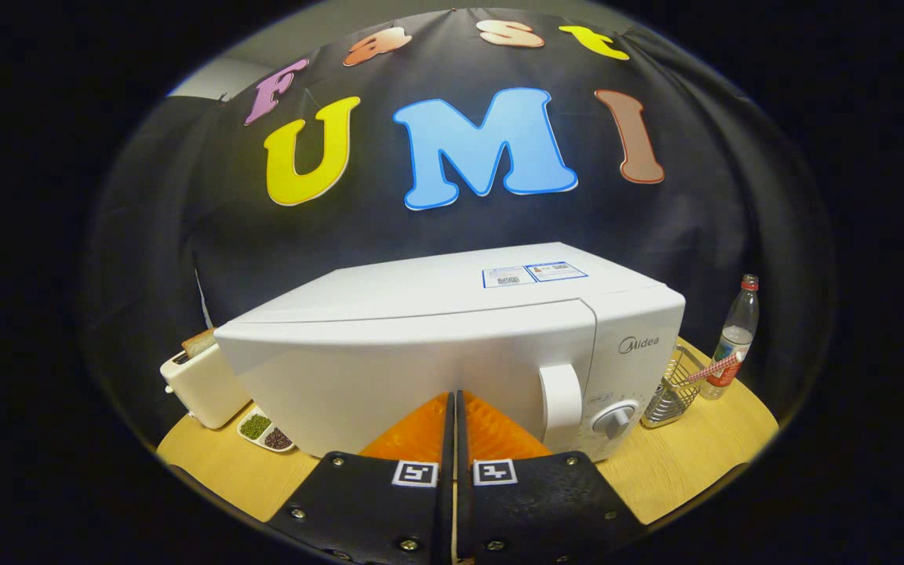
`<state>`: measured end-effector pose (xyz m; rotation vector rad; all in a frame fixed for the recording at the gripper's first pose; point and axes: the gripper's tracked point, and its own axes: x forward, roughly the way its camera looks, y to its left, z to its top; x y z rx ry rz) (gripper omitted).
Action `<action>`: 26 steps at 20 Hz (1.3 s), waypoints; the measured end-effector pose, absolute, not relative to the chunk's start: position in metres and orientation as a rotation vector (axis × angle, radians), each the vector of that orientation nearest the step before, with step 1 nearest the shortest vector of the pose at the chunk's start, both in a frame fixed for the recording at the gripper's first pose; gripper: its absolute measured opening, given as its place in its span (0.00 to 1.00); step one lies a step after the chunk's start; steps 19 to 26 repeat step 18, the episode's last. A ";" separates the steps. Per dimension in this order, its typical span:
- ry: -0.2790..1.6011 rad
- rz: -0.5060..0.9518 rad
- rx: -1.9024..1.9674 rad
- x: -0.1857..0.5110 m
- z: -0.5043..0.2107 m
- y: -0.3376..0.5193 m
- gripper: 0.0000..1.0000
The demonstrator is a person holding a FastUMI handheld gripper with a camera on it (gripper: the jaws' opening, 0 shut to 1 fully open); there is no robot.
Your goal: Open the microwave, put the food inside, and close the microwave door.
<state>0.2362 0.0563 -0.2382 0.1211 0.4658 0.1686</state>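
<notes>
Tongs: the tongs sit at the bottom centre of the frame, their two fingers pressed together with a hairline gap and nothing held between them; the tips end right against the lower front of the microwave door.
Microwave: a white microwave fills the middle of the frame, standing on the desk; it is turned a little so its front runs from lower left to right.
Door: the door is closed, flush with the body.
Handle: a white vertical handle stands on the door's right end, just right of the finger tips and apart from them.
Knob: a round dial sits on the control panel, right of the handle, lower right of centre.
Stickers: two labels lie on the microwave's top, upper right of centre.
Toaster: a cream toaster stands at the left of the frame, beside the microwave's left end, with a slice of bread sticking up from its slot.
Dish: a small white two-part dish lies on the desk in front of the toaster, lower left, one part holding green bits and the other dark bits.
Wire basket: a metal wire basket stands at the right, just beside the microwave, with a red-and-white stick leaning out of it.
Bottle: a clear plastic bottle with a red cap stands upright at the far right, behind the basket.
</notes>
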 end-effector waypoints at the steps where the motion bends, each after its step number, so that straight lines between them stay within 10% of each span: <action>1: 0.449 0.171 0.112 0.230 -0.230 0.059 0.02; 26: 0.277 0.117 0.052 0.084 -0.114 0.060 0.02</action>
